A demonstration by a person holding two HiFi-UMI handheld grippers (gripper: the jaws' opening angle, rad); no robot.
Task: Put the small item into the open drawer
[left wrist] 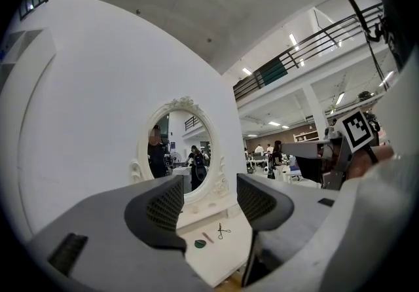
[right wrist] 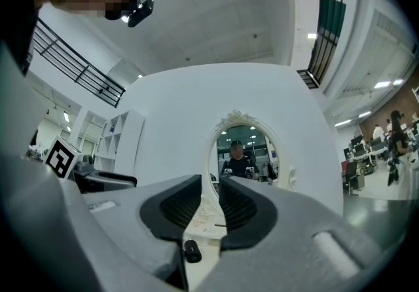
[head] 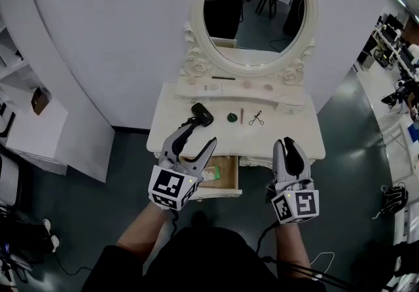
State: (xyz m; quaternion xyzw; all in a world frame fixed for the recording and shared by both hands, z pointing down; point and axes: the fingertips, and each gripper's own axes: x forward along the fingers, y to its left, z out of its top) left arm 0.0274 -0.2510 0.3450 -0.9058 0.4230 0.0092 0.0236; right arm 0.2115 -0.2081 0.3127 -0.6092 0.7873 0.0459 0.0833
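- White dressing table [head: 281, 128] stood below me, its wooden drawer [head: 228, 169] open, a green-and-white packet [head: 211, 173] inside.
- On top, a small black cylinder [head: 201, 114] lay just beyond my left gripper [head: 201, 133], jaws spread, empty.
- Farther right, my right gripper [head: 290, 143] was nearly closed on nothing.

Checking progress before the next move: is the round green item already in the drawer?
No, the round green item lies on the tabletop, behind the open drawer.

head view: above, steeply down on dressing table [head: 294, 133] | gripper views: near its front, facing mirror [left wrist: 175, 153] | shared: tabletop
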